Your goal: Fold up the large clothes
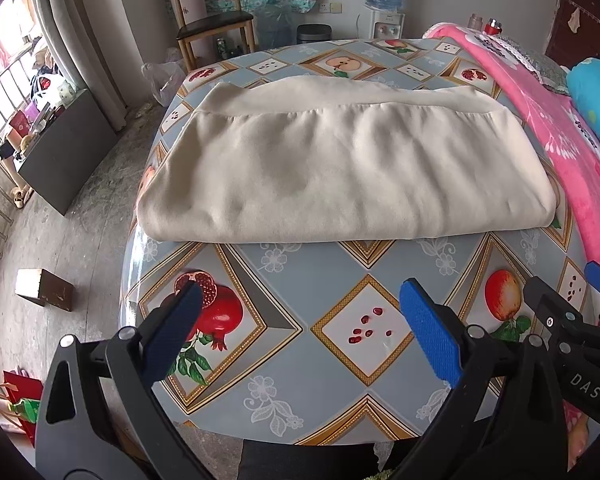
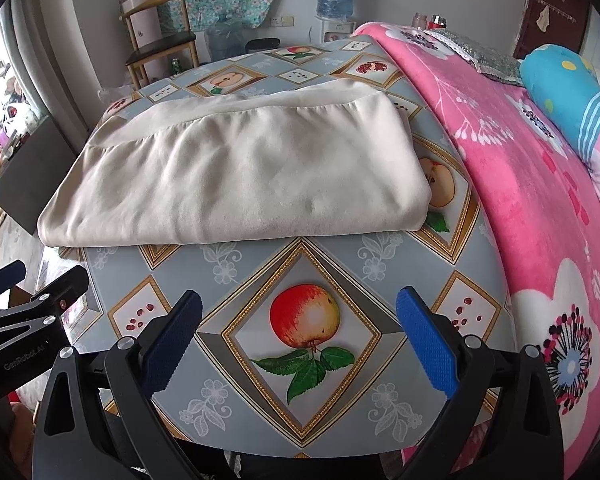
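Note:
A cream garment lies folded into a wide rectangle on the middle of the table, with its hem band along the far edge. My left gripper is open above the near table edge, short of the garment, with nothing between its blue pads. My right gripper is open too, over the apple print, also short of the garment's near fold. Each gripper shows at the side of the other's view: the right gripper and the left gripper.
The table wears a grey-blue fruit-print oilcloth. A pink blanket and a blue pillow border its right side. Beyond the far edge stand a wooden chair and a water dispenser. A dark cabinet stands on the floor at left.

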`<action>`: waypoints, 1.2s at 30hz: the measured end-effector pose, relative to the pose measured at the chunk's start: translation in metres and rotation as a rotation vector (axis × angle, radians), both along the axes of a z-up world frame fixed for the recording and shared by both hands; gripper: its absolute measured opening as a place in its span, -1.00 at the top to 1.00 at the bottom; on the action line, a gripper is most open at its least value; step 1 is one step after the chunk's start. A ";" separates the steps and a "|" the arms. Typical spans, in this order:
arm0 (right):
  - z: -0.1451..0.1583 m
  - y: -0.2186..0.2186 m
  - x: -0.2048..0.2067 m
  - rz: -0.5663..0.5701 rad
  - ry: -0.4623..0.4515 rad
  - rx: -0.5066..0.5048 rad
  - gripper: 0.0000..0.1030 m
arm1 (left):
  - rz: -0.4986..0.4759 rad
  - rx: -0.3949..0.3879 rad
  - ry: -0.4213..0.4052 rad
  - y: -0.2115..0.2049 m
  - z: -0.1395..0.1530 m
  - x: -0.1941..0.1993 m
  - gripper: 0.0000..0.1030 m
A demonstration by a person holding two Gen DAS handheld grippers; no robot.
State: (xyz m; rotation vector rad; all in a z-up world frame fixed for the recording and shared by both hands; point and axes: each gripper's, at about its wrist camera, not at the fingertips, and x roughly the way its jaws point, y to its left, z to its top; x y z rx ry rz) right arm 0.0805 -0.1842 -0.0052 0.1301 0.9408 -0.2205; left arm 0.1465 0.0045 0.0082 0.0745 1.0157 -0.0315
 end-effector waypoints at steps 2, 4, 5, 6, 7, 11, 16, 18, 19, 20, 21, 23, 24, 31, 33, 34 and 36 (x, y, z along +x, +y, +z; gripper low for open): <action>0.000 0.000 0.000 0.001 0.001 -0.001 -0.85 | 0.000 -0.001 0.001 0.000 0.000 0.000 -0.85; 0.000 0.000 0.000 0.000 0.000 -0.001 -0.85 | 0.000 0.000 0.000 0.000 0.000 0.000 -0.85; 0.000 0.000 0.000 -0.001 0.000 -0.001 -0.85 | 0.001 -0.001 0.000 0.000 0.000 0.000 -0.85; 0.000 0.000 0.000 -0.001 0.000 -0.001 -0.85 | 0.000 -0.001 0.000 0.000 0.000 0.000 -0.85; 0.000 0.000 0.000 -0.002 0.000 -0.002 -0.85 | 0.000 0.000 0.000 0.000 0.000 0.000 -0.85; 0.000 -0.001 0.000 -0.003 -0.001 -0.002 -0.85 | 0.000 0.000 0.000 0.000 0.000 0.000 -0.85; 0.000 -0.002 0.000 -0.002 -0.001 -0.004 -0.85 | 0.000 0.000 -0.002 0.000 0.000 0.000 -0.85; 0.000 -0.001 -0.001 -0.003 -0.001 -0.004 -0.85 | 0.000 -0.001 -0.002 -0.001 0.000 0.000 -0.85; 0.001 -0.001 -0.001 -0.004 -0.001 -0.005 -0.85 | -0.001 0.000 -0.002 -0.001 0.001 0.000 -0.85; 0.001 -0.001 -0.001 -0.005 -0.002 -0.007 -0.85 | 0.000 0.000 -0.002 -0.001 0.001 0.000 -0.85; 0.001 -0.001 -0.001 -0.004 -0.002 -0.007 -0.85 | -0.001 -0.001 -0.001 0.000 0.000 0.000 -0.85; 0.001 -0.001 -0.001 -0.006 -0.002 -0.008 -0.85 | 0.000 0.001 -0.002 0.000 0.000 0.000 -0.85; 0.001 -0.001 -0.001 -0.005 -0.002 -0.007 -0.85 | 0.000 0.001 -0.002 0.000 0.000 0.000 -0.85; 0.002 0.001 -0.002 -0.001 -0.001 -0.012 -0.85 | 0.001 0.002 -0.009 -0.002 0.004 0.001 -0.85; 0.002 0.002 -0.001 0.000 -0.001 -0.013 -0.85 | 0.001 0.002 -0.011 -0.002 0.006 0.001 -0.85; 0.002 0.002 -0.001 0.001 -0.001 -0.014 -0.85 | 0.001 0.002 -0.011 -0.002 0.006 0.001 -0.85; 0.002 0.002 -0.001 0.000 -0.001 -0.015 -0.85 | 0.001 0.002 -0.010 -0.002 0.005 0.001 -0.85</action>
